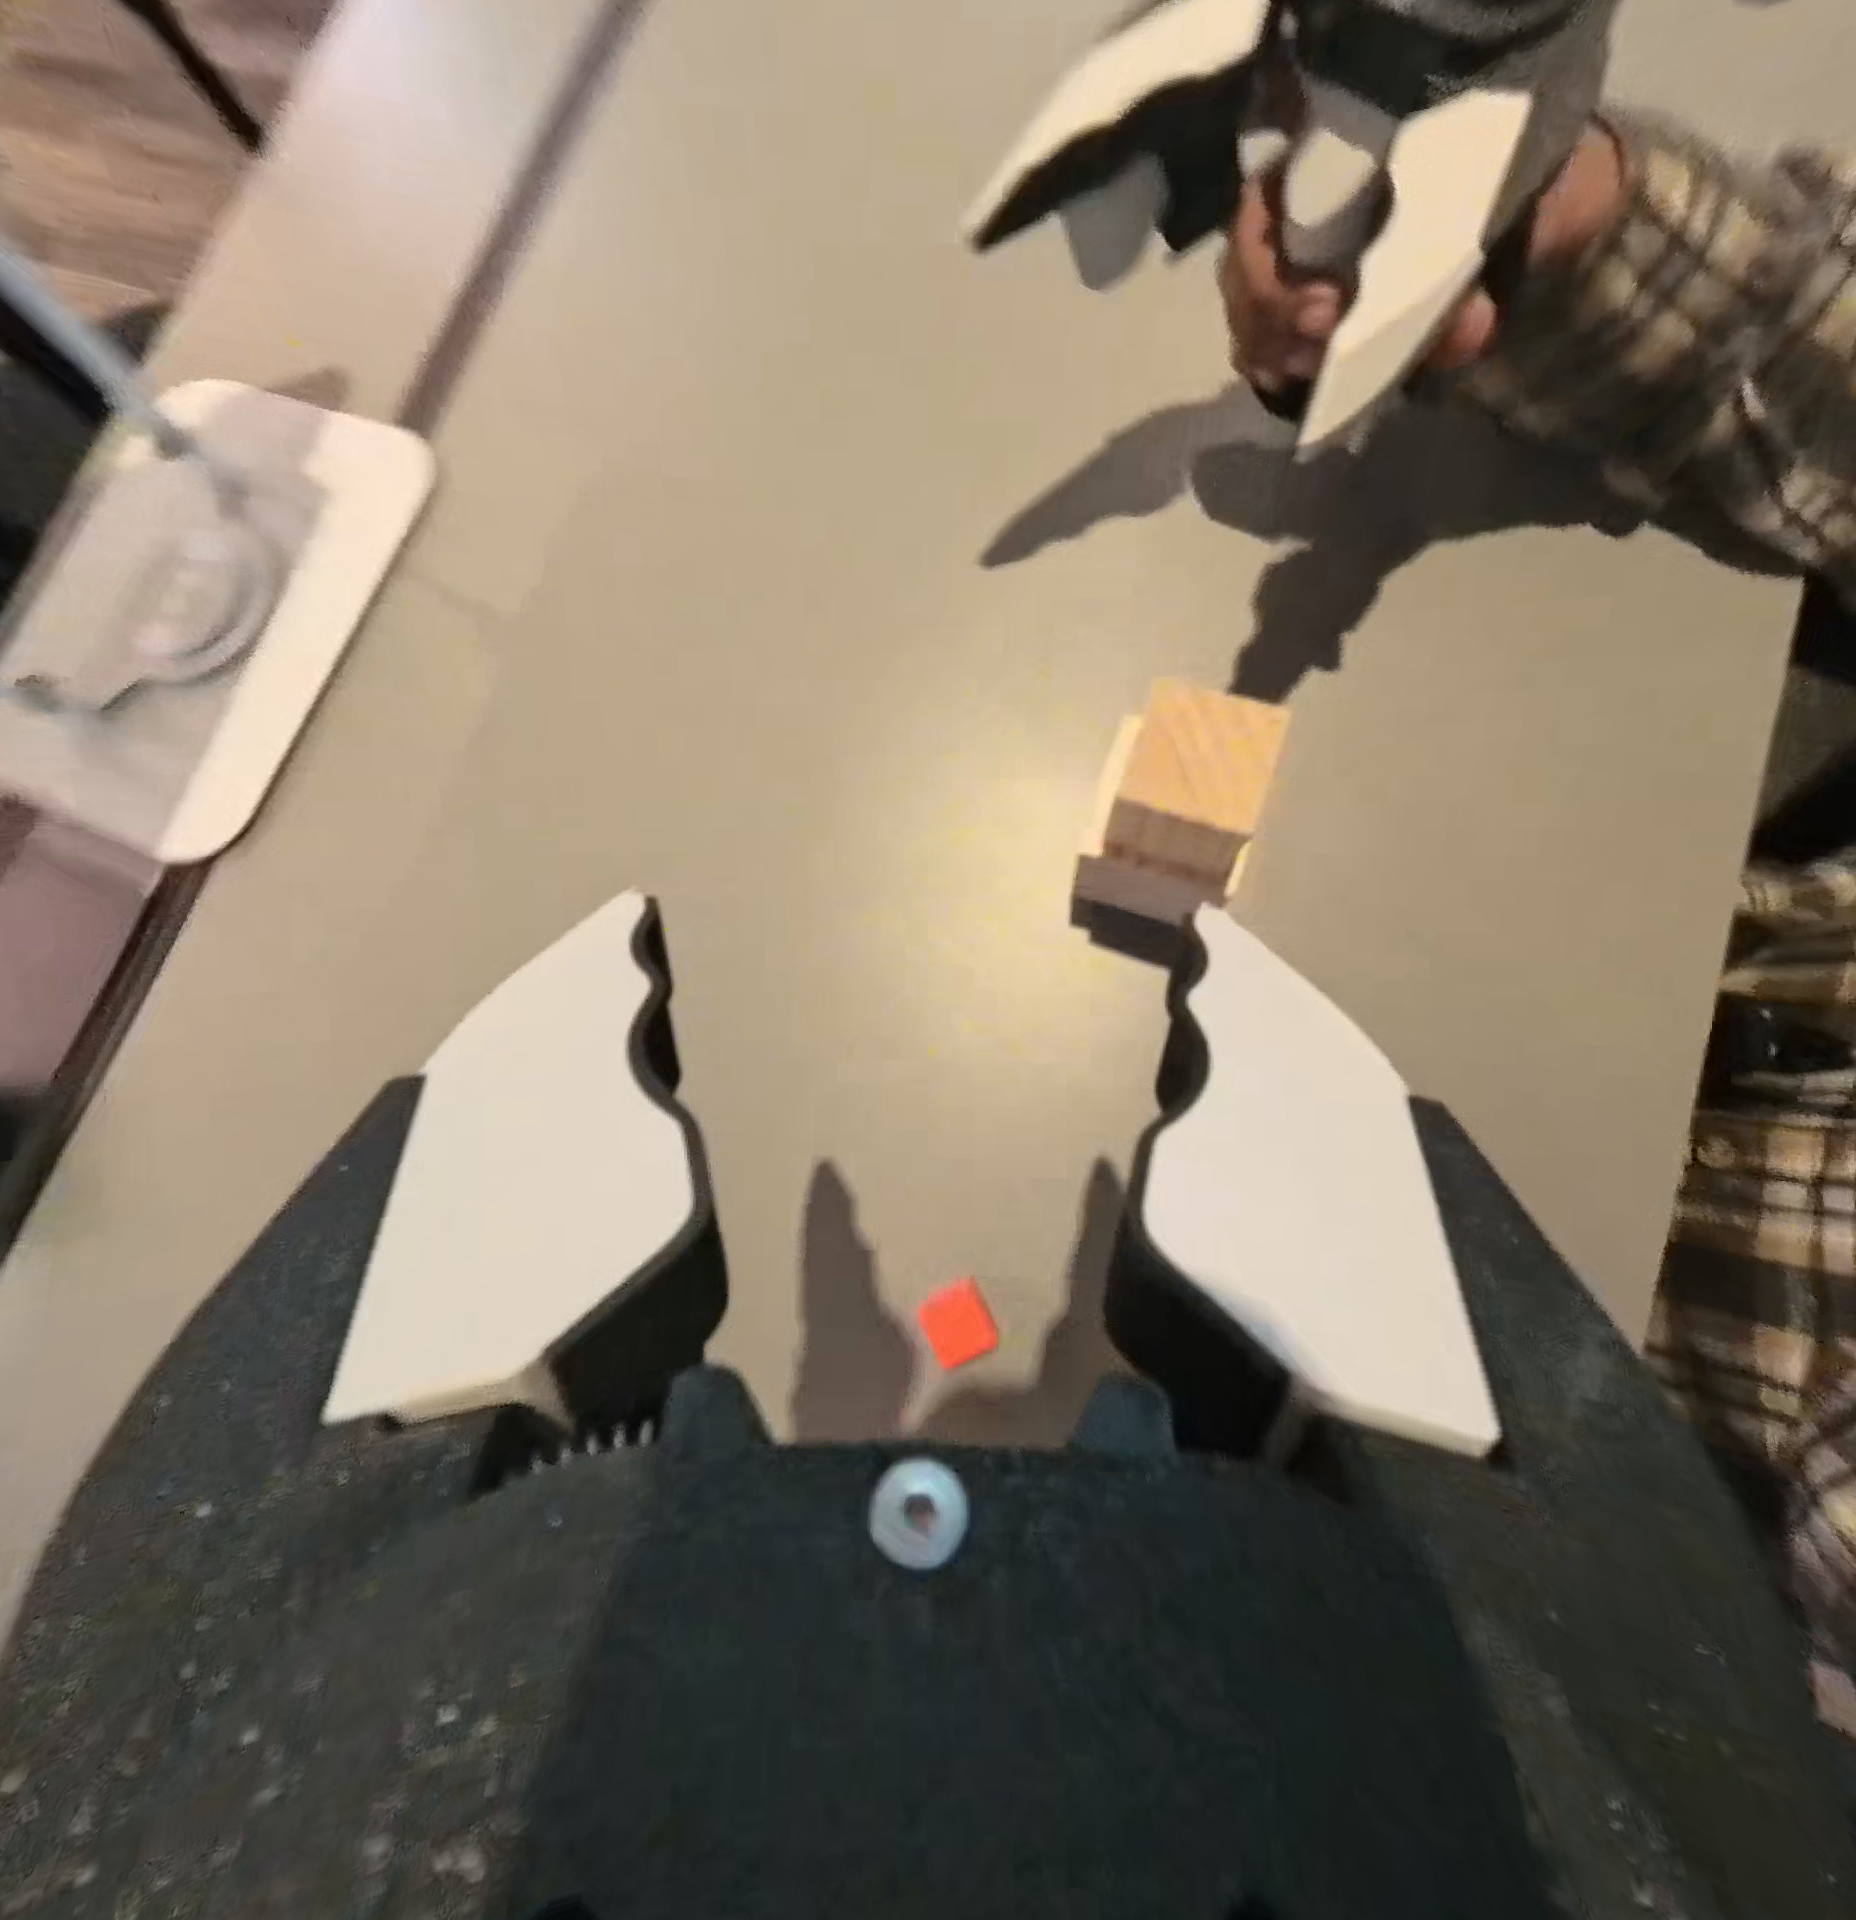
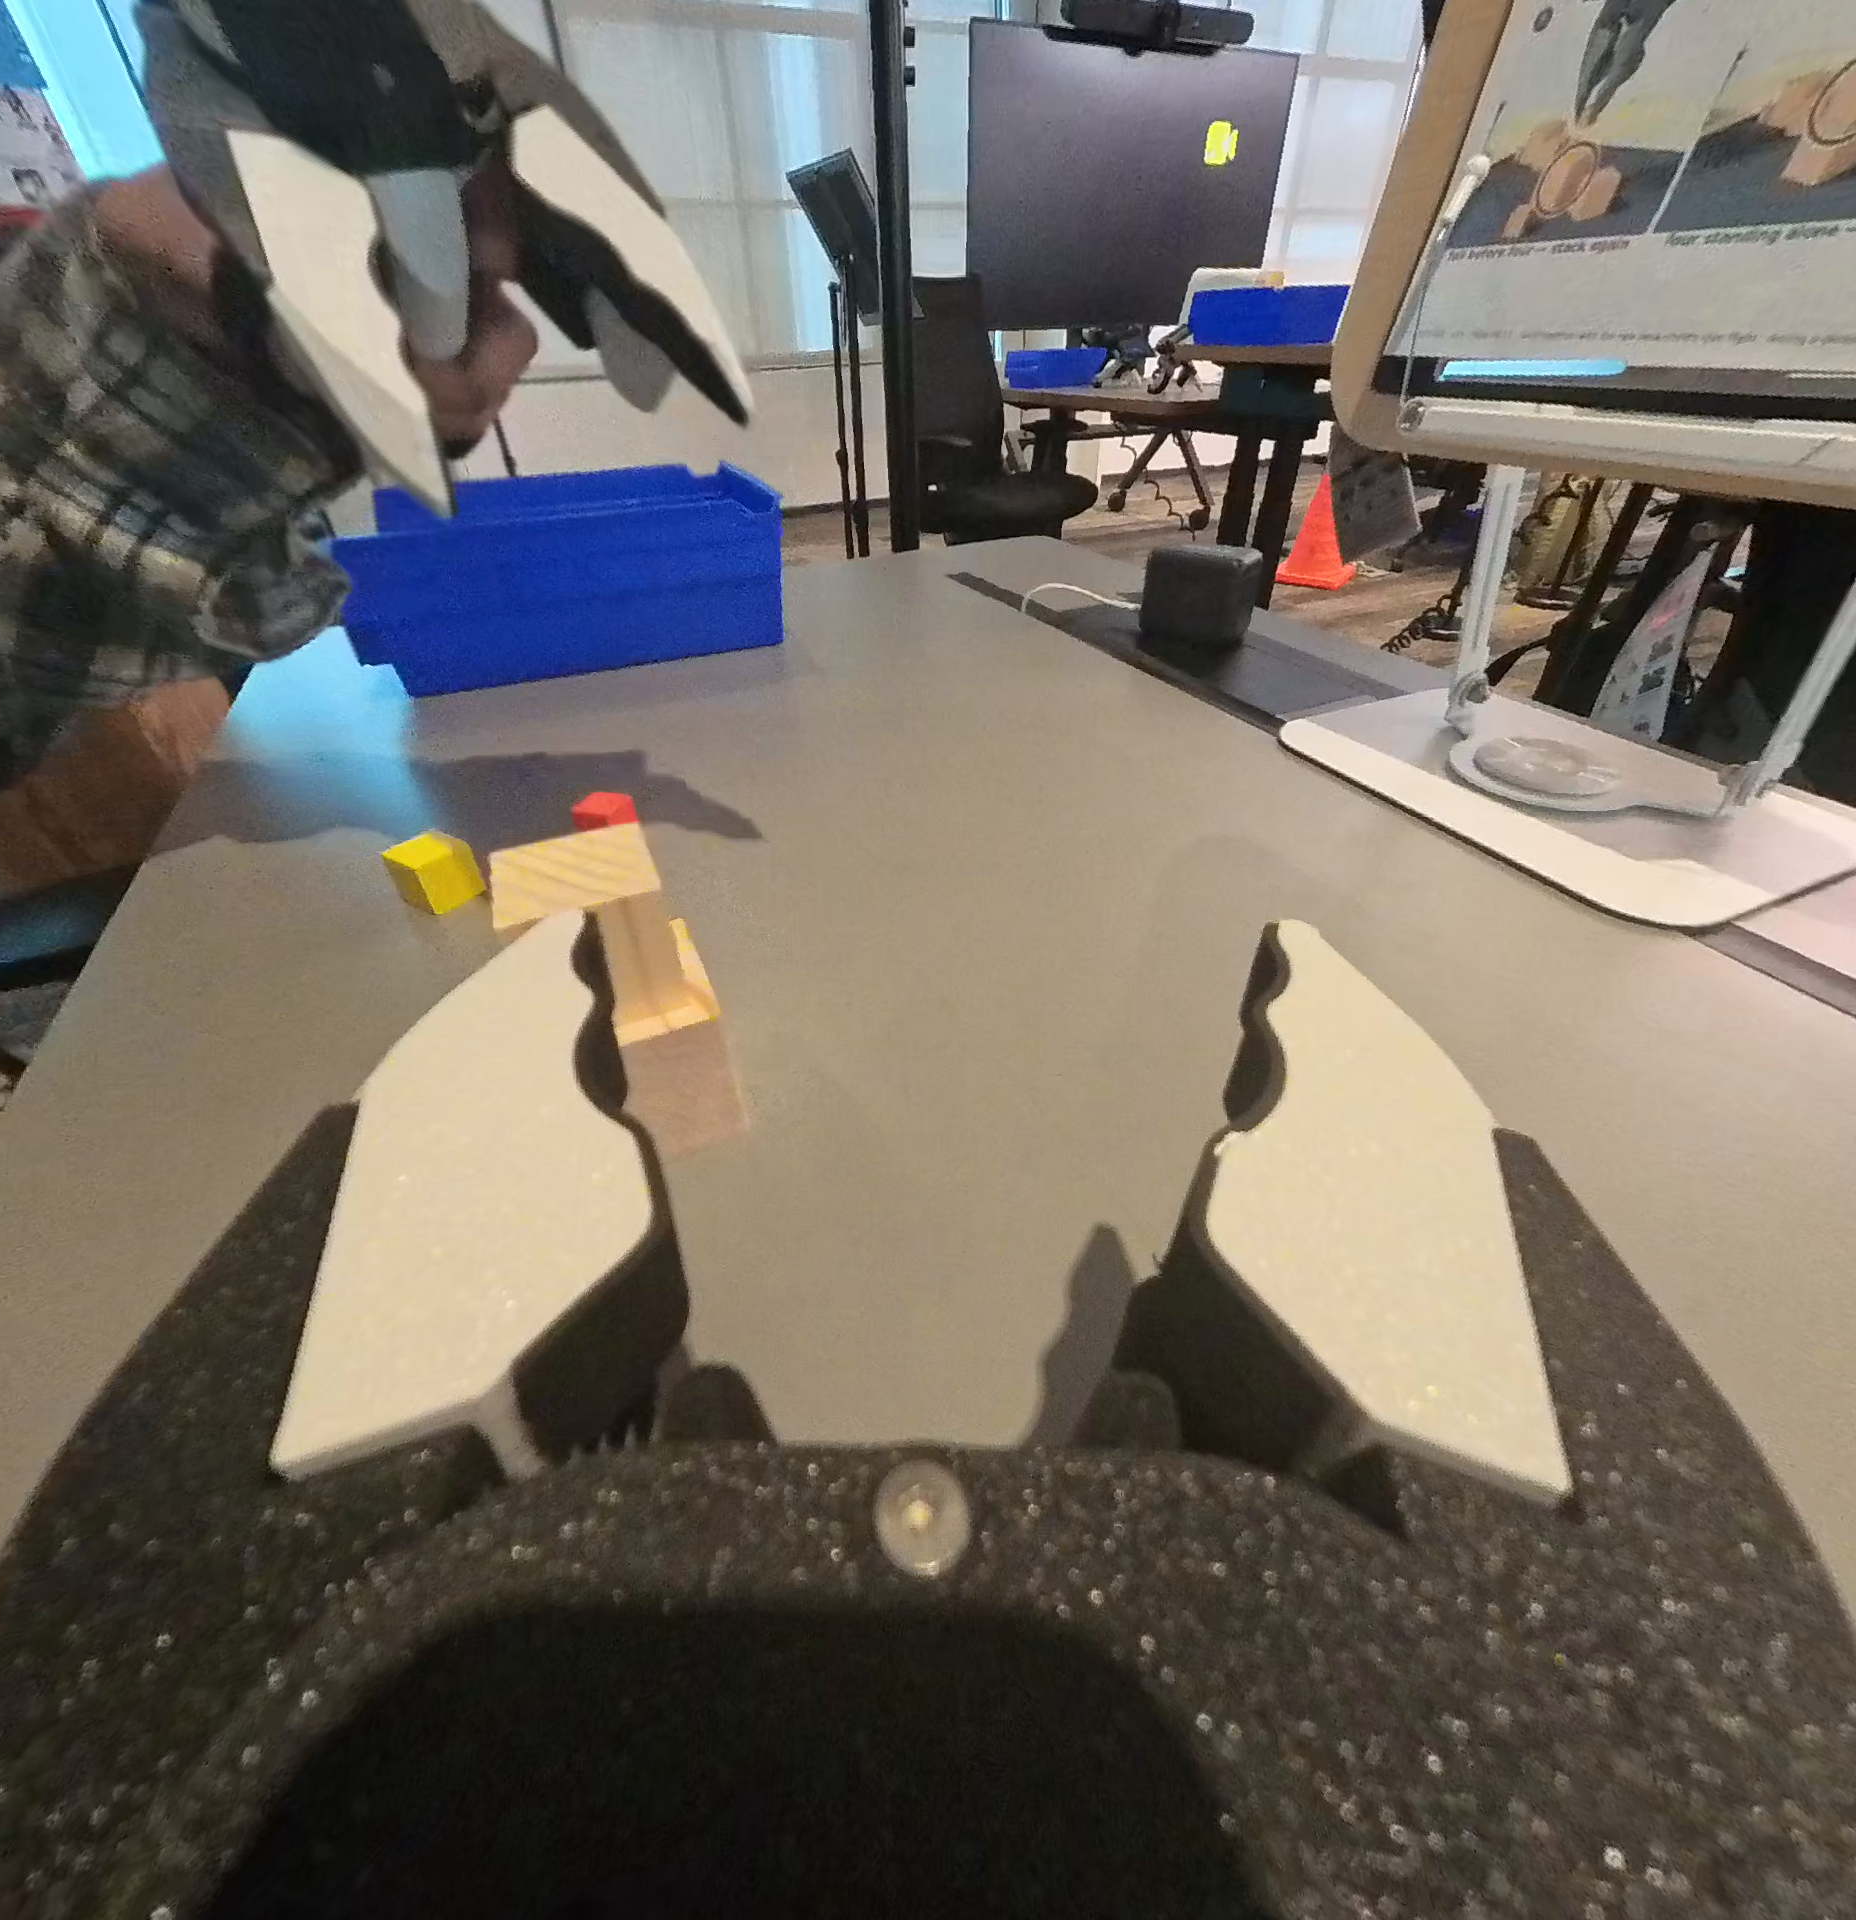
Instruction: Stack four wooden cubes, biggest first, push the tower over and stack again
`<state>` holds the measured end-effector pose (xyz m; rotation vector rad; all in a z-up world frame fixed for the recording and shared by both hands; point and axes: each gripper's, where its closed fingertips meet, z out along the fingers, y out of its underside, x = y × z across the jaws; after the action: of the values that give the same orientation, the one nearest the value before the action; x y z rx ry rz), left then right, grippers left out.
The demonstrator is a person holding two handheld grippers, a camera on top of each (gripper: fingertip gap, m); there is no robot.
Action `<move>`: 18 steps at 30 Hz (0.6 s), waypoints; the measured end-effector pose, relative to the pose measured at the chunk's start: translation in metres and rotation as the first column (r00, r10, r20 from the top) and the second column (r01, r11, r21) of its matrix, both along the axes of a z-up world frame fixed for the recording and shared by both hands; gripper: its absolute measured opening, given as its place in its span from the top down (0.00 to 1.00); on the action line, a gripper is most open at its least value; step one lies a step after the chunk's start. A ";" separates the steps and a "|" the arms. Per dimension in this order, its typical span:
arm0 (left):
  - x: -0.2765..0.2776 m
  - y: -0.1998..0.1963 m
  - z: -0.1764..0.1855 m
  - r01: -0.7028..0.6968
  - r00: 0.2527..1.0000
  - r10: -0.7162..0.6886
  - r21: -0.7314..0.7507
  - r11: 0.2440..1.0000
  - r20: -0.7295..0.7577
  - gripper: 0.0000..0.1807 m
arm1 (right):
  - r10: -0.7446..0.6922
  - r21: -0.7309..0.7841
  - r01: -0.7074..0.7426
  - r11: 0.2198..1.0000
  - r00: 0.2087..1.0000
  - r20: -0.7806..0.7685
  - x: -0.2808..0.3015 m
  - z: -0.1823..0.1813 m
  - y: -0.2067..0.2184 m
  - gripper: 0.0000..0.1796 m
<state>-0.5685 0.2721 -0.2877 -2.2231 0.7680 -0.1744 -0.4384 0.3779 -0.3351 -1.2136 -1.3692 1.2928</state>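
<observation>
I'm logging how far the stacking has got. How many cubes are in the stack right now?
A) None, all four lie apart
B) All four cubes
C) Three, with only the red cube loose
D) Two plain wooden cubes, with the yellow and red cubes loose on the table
D: the right wrist view shows one plain wooden cube on top of another, while the yellow cube and the red cube sit on the table.

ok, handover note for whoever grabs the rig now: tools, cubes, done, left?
Left tool: open, empty, above the table.
Right tool: open, empty, low over the table.
Cubes: two plain wooden cubes, the big one stacked on the lower one; yellow cube and red cube loose beside them.
Done: two cubes stacked.
Left: yellow and red cubes on, push over, restack.
</observation>
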 end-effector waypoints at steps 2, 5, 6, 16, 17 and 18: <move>-0.027 -0.021 0.000 -0.095 0.993 0.091 0.057 0.994 0.077 0.51 | 0.007 0.001 -0.007 1.000 1.000 0.003 -0.001 0.000 -0.002 0.37; -0.053 -0.055 -0.018 -0.227 0.954 0.206 0.075 0.971 0.219 0.55 | 0.011 0.014 -0.011 1.000 1.000 0.012 -0.003 -0.002 -0.005 0.37; -0.056 -0.066 -0.027 -0.259 0.936 0.235 0.063 0.964 0.261 0.56 | 0.011 0.016 -0.012 1.000 1.000 0.015 -0.003 -0.002 -0.005 0.37; -0.023 -0.142 -0.129 -0.246 0.938 0.265 -0.110 0.963 0.225 0.64 | 0.006 0.007 -0.006 1.000 0.999 0.035 -0.004 -0.009 -0.003 0.37; -0.020 -0.144 -0.136 -0.247 0.942 0.270 -0.132 0.960 0.201 0.64 | 0.006 0.007 -0.006 1.000 0.999 0.038 -0.005 -0.010 -0.004 0.37; -0.017 -0.145 -0.140 -0.245 0.944 0.271 -0.147 0.958 0.189 0.64 | 0.005 0.007 -0.006 1.000 0.999 0.040 -0.005 -0.011 -0.004 0.37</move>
<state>-0.5852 0.1276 -0.4276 -2.3502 0.3551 -0.3256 -0.4431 0.3744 -0.3457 -1.2378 -1.4057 1.2724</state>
